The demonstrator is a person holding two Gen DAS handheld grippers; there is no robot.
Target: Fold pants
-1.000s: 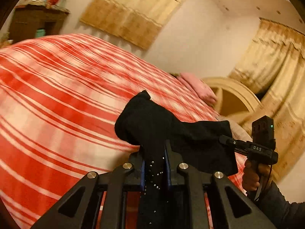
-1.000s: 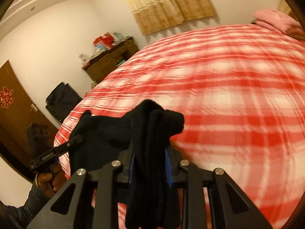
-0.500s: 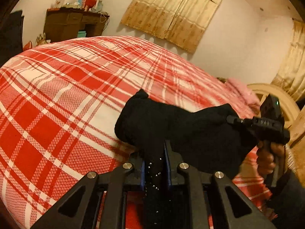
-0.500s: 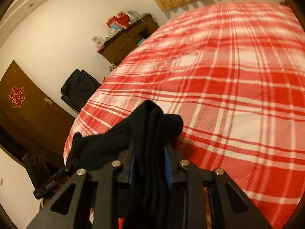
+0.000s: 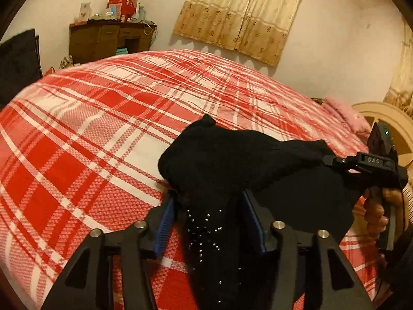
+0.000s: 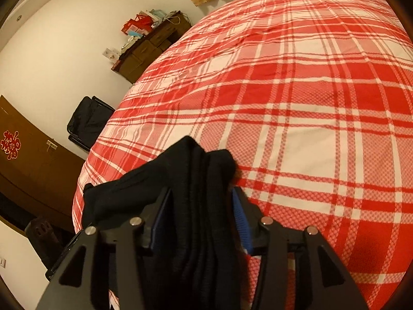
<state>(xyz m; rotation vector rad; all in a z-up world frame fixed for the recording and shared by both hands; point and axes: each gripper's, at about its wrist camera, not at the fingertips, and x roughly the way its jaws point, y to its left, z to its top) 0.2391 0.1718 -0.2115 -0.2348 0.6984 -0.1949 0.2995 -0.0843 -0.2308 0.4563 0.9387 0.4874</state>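
The black pants (image 5: pixel 232 160) hang bunched just above the near edge of a red and white plaid bed (image 5: pixel 90 142). A strip with small shiny studs runs down between the jaws of my left gripper (image 5: pixel 209 199), which are opening; the blue pads (image 5: pixel 165 217) stand off the cloth. To the right, a hand holds my right gripper (image 5: pixel 327 159) at the other end of the bunch. In the right wrist view, a thick fold of the pants (image 6: pixel 196 175) lies between my right gripper (image 6: pixel 200 193)'s opening jaws. A blue pad (image 6: pixel 241 217) shows clear of the fabric.
A brown dresser (image 5: pixel 108 38) with boxes on top stands against the far wall by tan curtains (image 5: pixel 240 13). A pink pillow (image 5: pixel 346 113) and pale headboard (image 5: pixel 382 118) lie at the right. A black bag (image 6: pixel 87 118) and a dark wooden door (image 6: pixel 31 160) are left of the bed (image 6: pixel 309 103).
Both grippers were shut on the pants and now have their jaws spread off the cloth. Both views have tipped down toward the bed, and the pants sit lower over it.
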